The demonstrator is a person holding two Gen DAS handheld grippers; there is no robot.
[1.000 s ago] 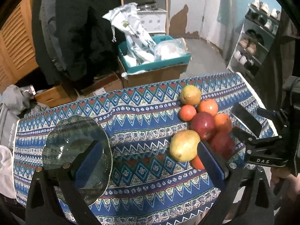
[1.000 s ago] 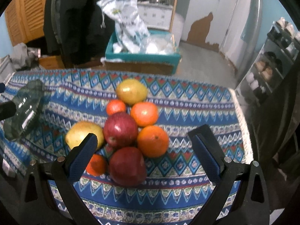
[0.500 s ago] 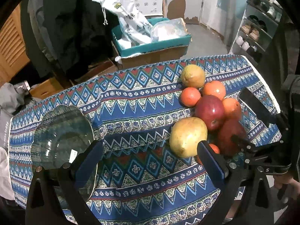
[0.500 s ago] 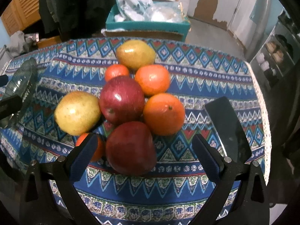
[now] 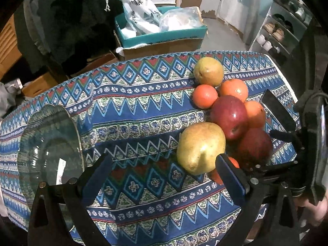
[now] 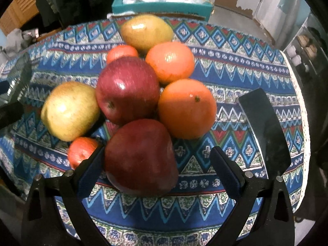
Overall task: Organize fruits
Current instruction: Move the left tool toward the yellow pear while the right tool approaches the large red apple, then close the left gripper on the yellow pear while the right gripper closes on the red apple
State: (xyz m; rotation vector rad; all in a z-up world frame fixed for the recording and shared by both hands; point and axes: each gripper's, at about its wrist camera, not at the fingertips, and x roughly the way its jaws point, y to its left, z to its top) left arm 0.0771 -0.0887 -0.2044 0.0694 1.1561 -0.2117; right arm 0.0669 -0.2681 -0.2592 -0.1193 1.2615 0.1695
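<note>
A heap of fruit lies on the patterned cloth (image 5: 133,110). It holds two red apples, two yellow-green pears and several oranges. In the right wrist view the near red apple (image 6: 139,143) sits between the jaws of my right gripper (image 6: 157,155). Those jaws are closing; the left pad is almost at the apple's skin and the right pad stands well clear. My left gripper (image 5: 163,162) hangs open over bare cloth. A clear glass bowl (image 5: 49,143) is by its left finger, and the near pear (image 5: 201,147) is just beyond its right finger.
A flat black slab (image 6: 264,127) lies on the cloth right of the fruit, near the table's right edge. Behind the table stand a teal box with bags (image 5: 162,34) and dark hanging clothes. A shoe rack (image 5: 283,30) is at the far right.
Both grippers have sunk toward the table and tipped further down. The near red apple now sits between the right jaws, which have narrowed slightly. The left gripper came closer to the near pear.
</note>
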